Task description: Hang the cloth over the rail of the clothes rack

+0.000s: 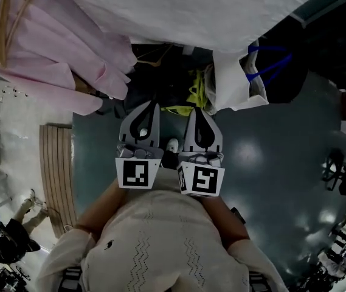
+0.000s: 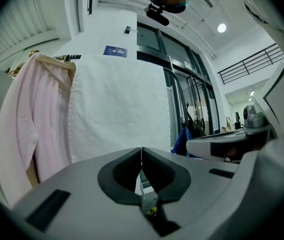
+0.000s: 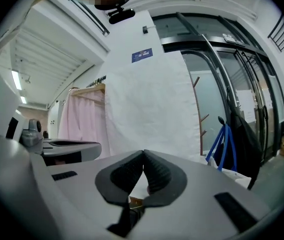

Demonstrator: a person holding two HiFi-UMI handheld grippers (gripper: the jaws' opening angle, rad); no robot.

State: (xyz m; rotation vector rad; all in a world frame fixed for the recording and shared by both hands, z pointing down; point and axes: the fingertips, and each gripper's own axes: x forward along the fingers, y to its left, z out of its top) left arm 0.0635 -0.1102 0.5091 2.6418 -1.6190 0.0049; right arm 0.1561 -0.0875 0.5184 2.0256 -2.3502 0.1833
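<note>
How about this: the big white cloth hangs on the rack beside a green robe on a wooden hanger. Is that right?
No. The robe on the wooden hanger is pale pink, not green; the left gripper view shows it beside the big white cloth.

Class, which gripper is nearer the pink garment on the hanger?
Left. The left gripper sits just right of the pink garment; the right gripper is farther right, beyond it.

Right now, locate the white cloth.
In the right gripper view the white cloth hangs at centre, between the pink garment at left and blue straps at right.
</note>
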